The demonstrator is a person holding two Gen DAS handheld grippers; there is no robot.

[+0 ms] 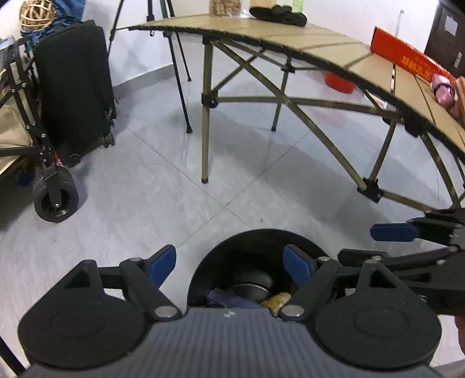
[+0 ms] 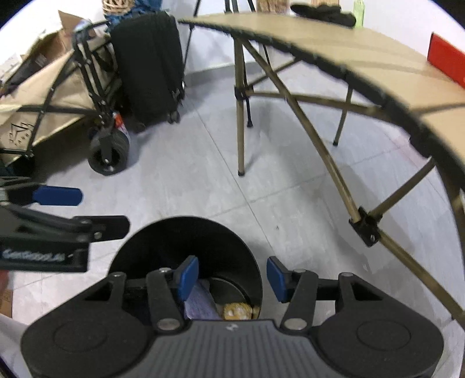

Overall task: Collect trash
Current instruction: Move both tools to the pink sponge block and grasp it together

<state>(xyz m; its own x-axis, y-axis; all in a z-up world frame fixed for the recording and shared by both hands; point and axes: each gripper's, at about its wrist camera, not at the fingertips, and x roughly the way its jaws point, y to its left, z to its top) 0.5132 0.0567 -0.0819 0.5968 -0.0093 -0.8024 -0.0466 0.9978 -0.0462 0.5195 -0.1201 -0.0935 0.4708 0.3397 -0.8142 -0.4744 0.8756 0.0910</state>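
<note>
A black round trash bin [image 1: 255, 241] stands on the grey tile floor below both grippers; it also shows in the right wrist view [image 2: 186, 232]. Inside lie a purple crumpled item [image 2: 200, 302] and a yellowish crumpled item [image 2: 237, 311], also seen in the left wrist view as purple [image 1: 229, 299] and yellowish [image 1: 276, 299]. My left gripper [image 1: 231, 266] is open and empty above the bin. My right gripper [image 2: 232, 277] is open and empty above the bin, beside the left one [image 2: 58, 196].
A folding camp table [image 1: 334, 49] stands ahead and right with a red box [image 1: 407, 58], black gloves [image 1: 279, 14] and a pink item [image 1: 443, 90]. A black suitcase [image 1: 75, 87], a folding wagon [image 1: 29, 139] and tripod legs [image 1: 180, 81] stand left.
</note>
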